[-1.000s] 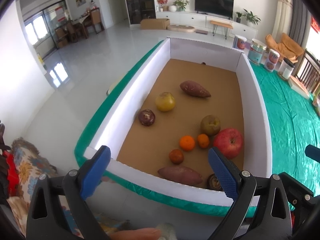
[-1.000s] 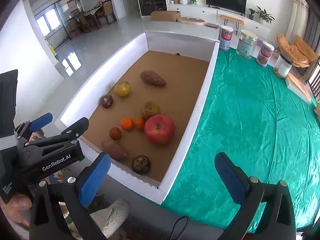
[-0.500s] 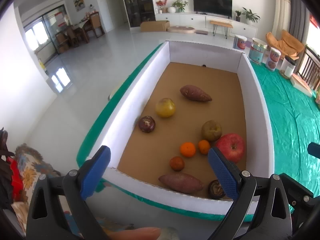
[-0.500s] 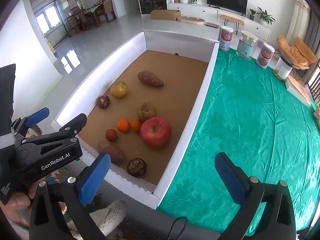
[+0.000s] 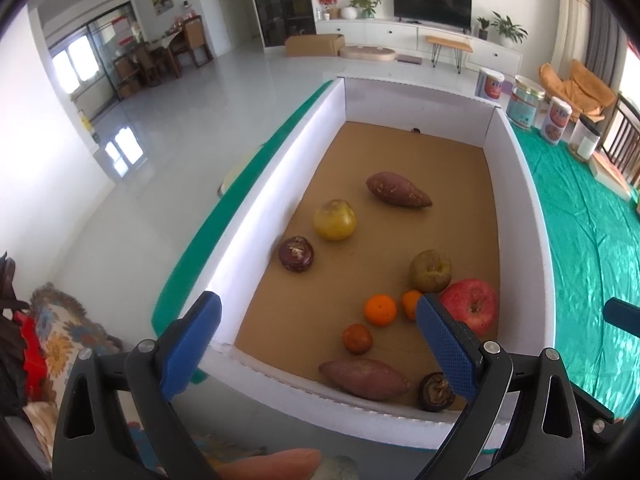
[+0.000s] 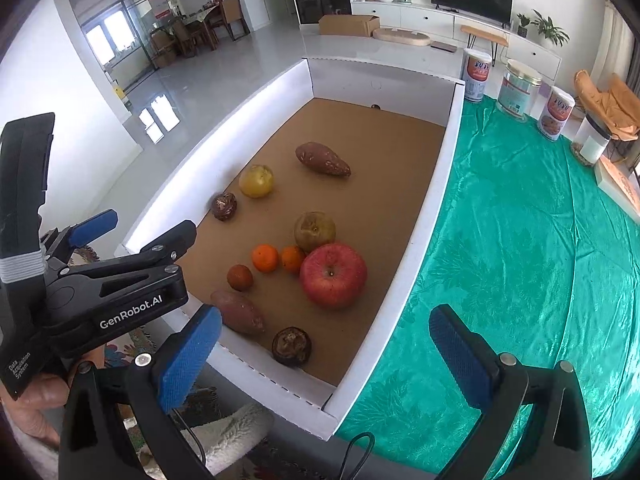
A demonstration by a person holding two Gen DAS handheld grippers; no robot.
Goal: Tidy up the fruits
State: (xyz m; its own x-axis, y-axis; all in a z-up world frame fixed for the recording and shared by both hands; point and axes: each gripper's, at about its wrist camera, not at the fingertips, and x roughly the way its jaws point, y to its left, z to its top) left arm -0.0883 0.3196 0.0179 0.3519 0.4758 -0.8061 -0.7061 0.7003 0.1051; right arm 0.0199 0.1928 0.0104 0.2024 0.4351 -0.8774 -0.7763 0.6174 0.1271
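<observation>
A white-walled box (image 5: 520, 208) with a brown floor holds the fruit. In it lie a red apple (image 5: 472, 306), two small oranges (image 5: 380, 310), a brownish mandarin (image 5: 357, 338), a greenish pear (image 5: 430, 271), a yellow fruit (image 5: 334, 220), two sweet potatoes (image 5: 398, 190) (image 5: 364, 378) and two dark mangosteens (image 5: 296, 254). My left gripper (image 5: 318, 350) is open and empty above the box's near wall. My right gripper (image 6: 324, 356) is open and empty over the box's near right corner; the apple (image 6: 333, 276) lies just ahead. The left gripper's body (image 6: 100, 280) shows at left.
A green cloth (image 6: 540, 260) covers the table to the right of the box. Three tins (image 6: 520, 90) and a white jar (image 6: 592, 142) stand at its far end. A flat box (image 6: 618, 184) lies at the right edge. Patterned fabric (image 5: 52, 344) lies lower left.
Both grippers have moved forward and a little lower toward the box; the fruit looks closer. The jaws stay open. No fruit has moved.
</observation>
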